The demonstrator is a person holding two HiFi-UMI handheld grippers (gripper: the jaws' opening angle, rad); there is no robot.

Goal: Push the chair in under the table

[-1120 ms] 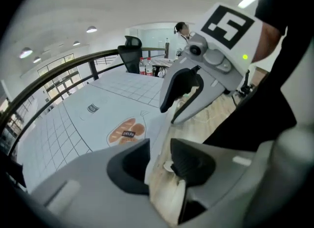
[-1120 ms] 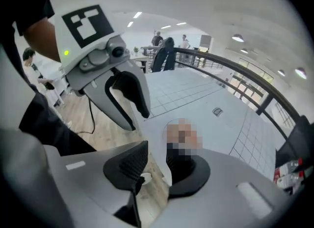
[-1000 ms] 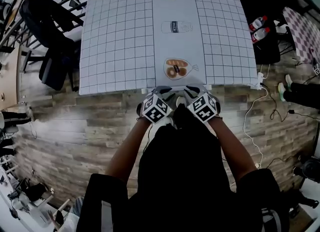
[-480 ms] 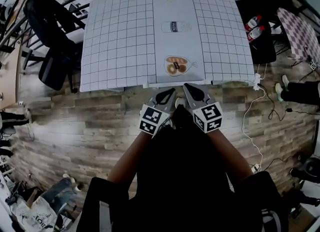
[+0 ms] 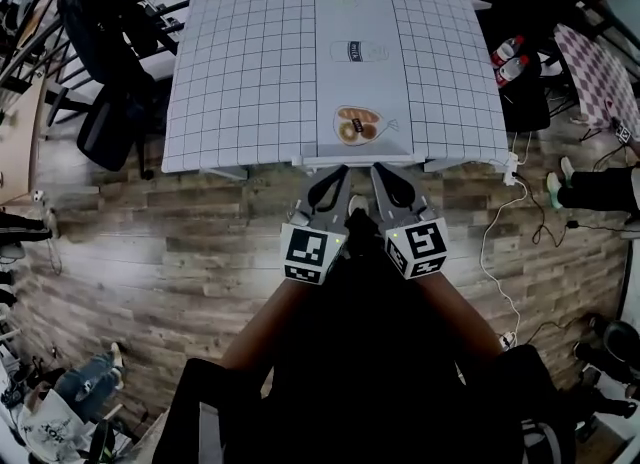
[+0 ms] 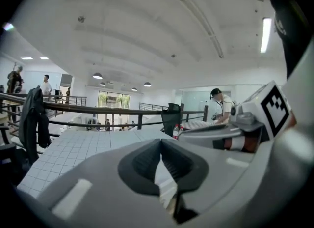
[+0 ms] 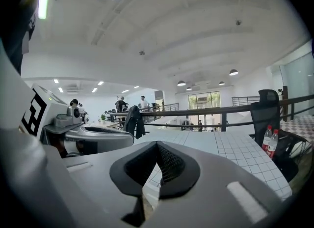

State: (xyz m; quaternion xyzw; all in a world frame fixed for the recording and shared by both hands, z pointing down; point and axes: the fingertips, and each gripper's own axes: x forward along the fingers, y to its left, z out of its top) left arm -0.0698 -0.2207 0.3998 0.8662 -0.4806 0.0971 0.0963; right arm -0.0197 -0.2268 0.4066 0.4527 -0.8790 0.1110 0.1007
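Chair: cannot be picked out in any view. The space under the table's near edge is covered by the tabletop and by the person's dark clothing at the lower centre of the head view.

Left gripper point(image 5: 338, 170) and right gripper point(image 5: 382, 168): side by side at frame centre, tips at the table's near edge, marker cubes toward the person. Both point roughly level across the tabletop.

Left gripper point(image 6: 160, 141): jaws together at the tips, nothing between them. Right gripper point(image 7: 157, 144): the same, tips meeting, empty.

Table point(image 5: 240, 72): fills the upper centre, under a white grid-pattern cloth. A plain strip runs down the middle with a food picture point(image 5: 357, 125) near the front.

Upper left: black chair with dark jacket point(image 5: 105, 42), just beside the table. Upper right: two bottles point(image 5: 510, 57) on a dark seat.

Wood-plank floor point(image 5: 150, 242) below the table. White cable point(image 5: 493, 242) trails at right.
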